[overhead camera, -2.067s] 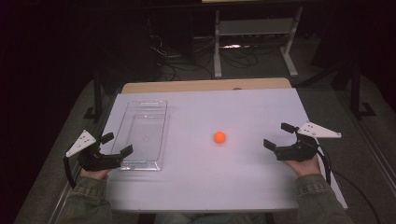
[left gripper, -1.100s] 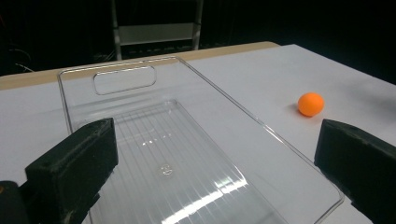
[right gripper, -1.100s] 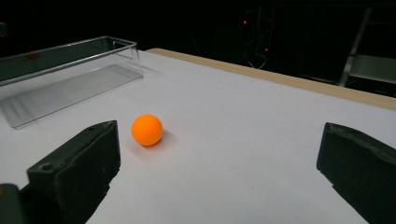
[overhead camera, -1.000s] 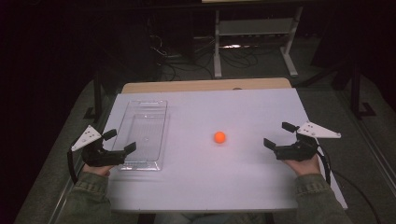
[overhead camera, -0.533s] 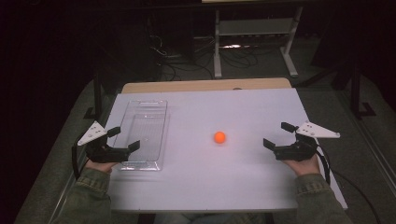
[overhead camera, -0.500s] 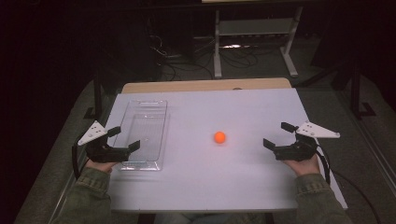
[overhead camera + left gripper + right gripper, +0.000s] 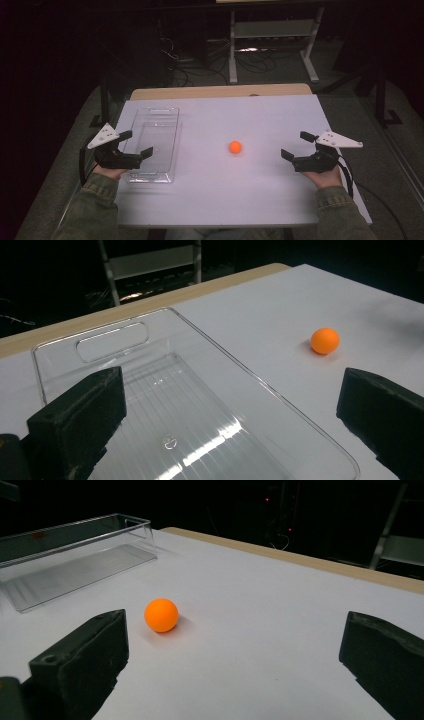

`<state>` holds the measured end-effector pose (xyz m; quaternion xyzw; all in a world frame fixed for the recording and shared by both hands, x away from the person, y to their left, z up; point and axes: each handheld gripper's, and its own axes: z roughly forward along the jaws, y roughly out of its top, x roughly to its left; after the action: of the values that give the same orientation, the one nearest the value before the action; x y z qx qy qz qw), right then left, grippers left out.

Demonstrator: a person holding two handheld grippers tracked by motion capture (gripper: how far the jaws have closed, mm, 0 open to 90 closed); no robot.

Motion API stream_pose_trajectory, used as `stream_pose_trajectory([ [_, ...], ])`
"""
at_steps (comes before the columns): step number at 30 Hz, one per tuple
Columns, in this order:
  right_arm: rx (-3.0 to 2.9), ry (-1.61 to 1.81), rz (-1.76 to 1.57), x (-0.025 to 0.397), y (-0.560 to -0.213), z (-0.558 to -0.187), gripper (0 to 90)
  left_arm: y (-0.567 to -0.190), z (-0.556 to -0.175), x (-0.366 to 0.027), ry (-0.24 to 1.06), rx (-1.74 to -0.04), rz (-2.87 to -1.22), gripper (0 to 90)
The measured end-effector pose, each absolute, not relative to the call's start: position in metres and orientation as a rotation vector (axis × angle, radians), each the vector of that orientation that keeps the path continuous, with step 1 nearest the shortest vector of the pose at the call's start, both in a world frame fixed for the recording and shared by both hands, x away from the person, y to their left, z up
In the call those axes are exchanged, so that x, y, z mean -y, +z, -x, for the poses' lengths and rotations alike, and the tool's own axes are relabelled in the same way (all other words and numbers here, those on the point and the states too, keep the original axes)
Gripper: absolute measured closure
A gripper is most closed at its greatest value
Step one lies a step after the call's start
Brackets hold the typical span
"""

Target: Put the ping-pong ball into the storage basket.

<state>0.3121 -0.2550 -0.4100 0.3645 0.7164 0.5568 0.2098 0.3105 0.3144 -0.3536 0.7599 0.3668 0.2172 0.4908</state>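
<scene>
A small orange ball (image 7: 235,147) rests on the white table (image 7: 250,200) near its middle. A clear plastic tray (image 7: 155,142) lies empty at the table's left side. My left gripper (image 7: 135,143) is open, held over the tray's near left corner; in the left gripper view its jaws frame the tray (image 7: 165,405), with the ball (image 7: 325,341) farther off to the right. My right gripper (image 7: 298,145) is open at the table's right side, pointing toward the ball. In the right gripper view the ball (image 7: 161,615) lies ahead between the jaws, nearer the left one, and the tray (image 7: 70,555) stands beyond.
A tan strip (image 7: 220,91) runs along the table's far edge. Beyond it, a metal rack (image 7: 272,35) and cables (image 7: 190,65) stand on the dark floor. The person's green-sleeved forearms (image 7: 95,205) come in at the bottom.
My left gripper has moved right and a little forward, from beside the tray's near corner to over it. The right gripper and the ball have stayed put.
</scene>
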Motion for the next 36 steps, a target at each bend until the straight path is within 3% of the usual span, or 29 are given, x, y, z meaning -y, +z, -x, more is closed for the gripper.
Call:
stream_pose_trajectory([
  [36,-2.0,1.538,-1.003,0.255,-0.411,-0.312,0.0,-0.331,-0.334,-0.284,0.497,-0.795,-1.942,0.0],
])
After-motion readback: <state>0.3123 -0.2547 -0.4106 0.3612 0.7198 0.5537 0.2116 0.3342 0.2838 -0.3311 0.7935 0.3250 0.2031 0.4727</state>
